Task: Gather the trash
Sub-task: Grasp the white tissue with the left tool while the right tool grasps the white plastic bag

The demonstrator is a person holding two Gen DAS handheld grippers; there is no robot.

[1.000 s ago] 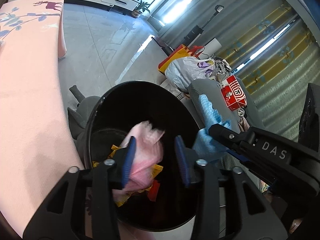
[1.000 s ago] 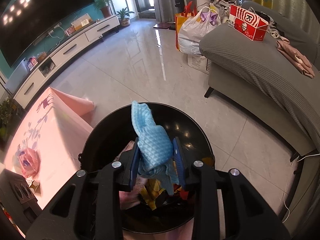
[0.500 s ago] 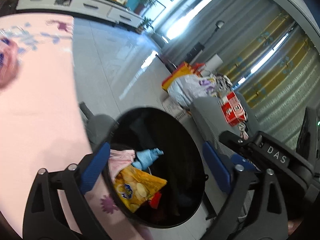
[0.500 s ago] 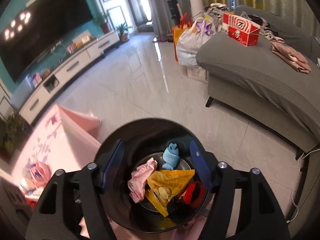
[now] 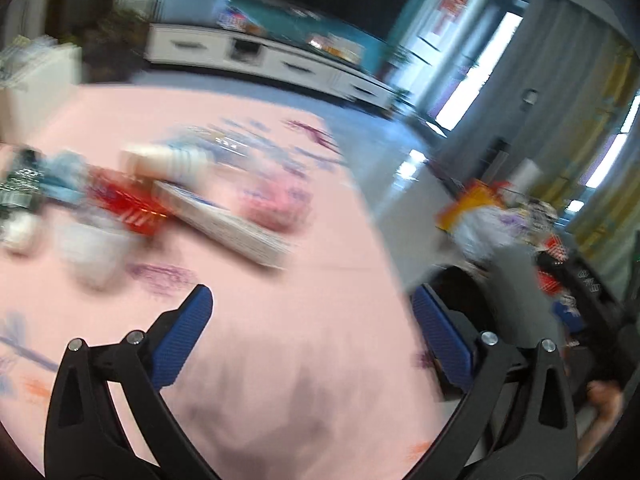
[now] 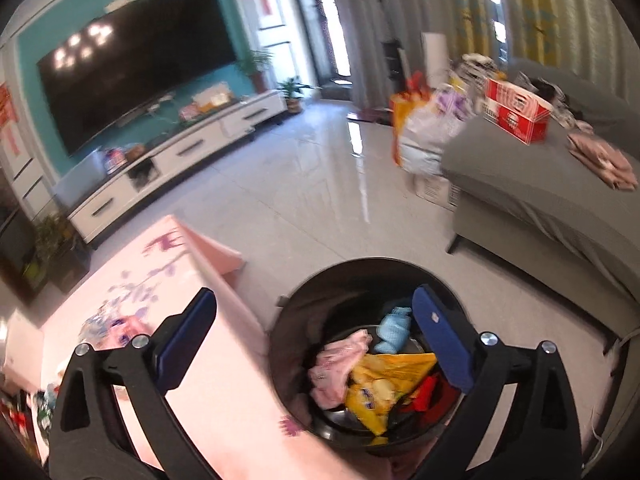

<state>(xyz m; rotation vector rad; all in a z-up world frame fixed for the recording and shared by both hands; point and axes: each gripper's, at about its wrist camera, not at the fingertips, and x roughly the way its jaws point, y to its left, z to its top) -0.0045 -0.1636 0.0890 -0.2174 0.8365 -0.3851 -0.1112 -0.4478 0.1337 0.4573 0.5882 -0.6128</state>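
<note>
In the right wrist view the black trash bin (image 6: 372, 276) stands on the floor beside the pink-clothed table (image 6: 224, 384). It holds a pink wrapper (image 6: 340, 364), a blue cloth (image 6: 394, 330), a yellow snack bag (image 6: 380, 380) and something red (image 6: 426, 394). My right gripper (image 6: 316, 340) is open and empty above the bin's near rim. My left gripper (image 5: 316, 336) is open and empty over the pink table (image 5: 280, 360). The left view is blurred; a red packet (image 5: 128, 204), a white bottle (image 5: 172, 160), a flat box (image 5: 224, 220) and a pink item (image 5: 276, 204) lie on the table.
A grey sofa (image 6: 560, 200) with a red-and-white box (image 6: 516, 112) stands right of the bin. Bags (image 6: 424, 128) sit on the floor by the sofa's end. A white TV cabinet (image 6: 180, 160) lines the far wall. The bin edge (image 5: 460, 284) shows right of the table.
Both grippers opened and dropped the pink wrapper and blue cloth into the bin. The left gripper has since swung left, from the bin to over the table. The right gripper has risen slightly.
</note>
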